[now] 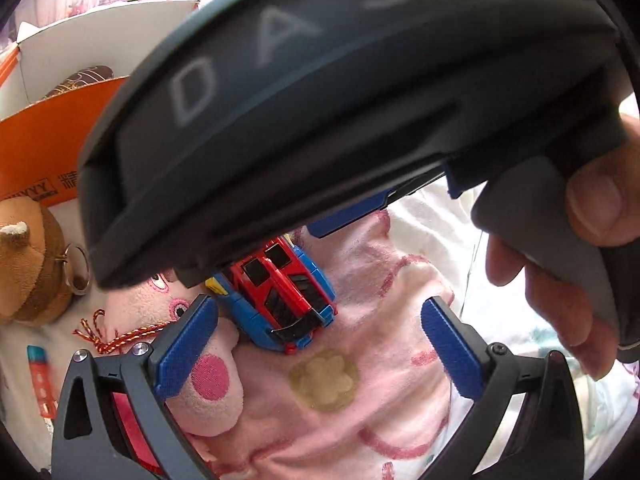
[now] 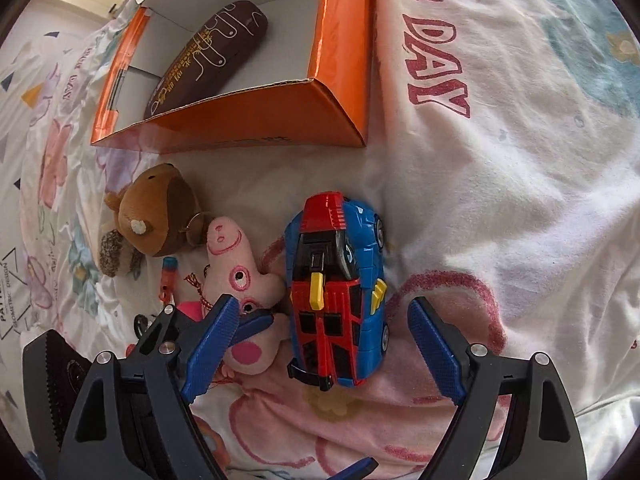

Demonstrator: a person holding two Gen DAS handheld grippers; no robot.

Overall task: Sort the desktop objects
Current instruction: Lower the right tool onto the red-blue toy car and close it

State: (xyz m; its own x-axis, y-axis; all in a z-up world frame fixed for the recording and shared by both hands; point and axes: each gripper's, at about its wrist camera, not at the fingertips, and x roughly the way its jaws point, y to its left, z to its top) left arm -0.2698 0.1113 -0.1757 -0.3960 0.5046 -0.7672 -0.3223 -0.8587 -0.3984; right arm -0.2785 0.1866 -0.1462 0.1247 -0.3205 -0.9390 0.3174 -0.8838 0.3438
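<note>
A red and blue toy car (image 2: 338,292) lies on the printed bedsheet, between the open fingers of my right gripper (image 2: 324,344). The car also shows in the left wrist view (image 1: 280,296), partly hidden under the body of the right gripper (image 1: 320,100) held by a hand. My left gripper (image 1: 320,344) is open and empty just below the car. A pink pig plush (image 2: 244,292) lies left of the car, touching my right gripper's left finger. A brown plush with a key ring (image 2: 156,212) lies further left.
An orange cardboard box (image 2: 256,120) stands beyond the toys, with a brown glasses case (image 2: 208,60) inside. A small orange and blue item (image 2: 168,276) lies beside the pig. The sheet (image 2: 520,160) spreads to the right.
</note>
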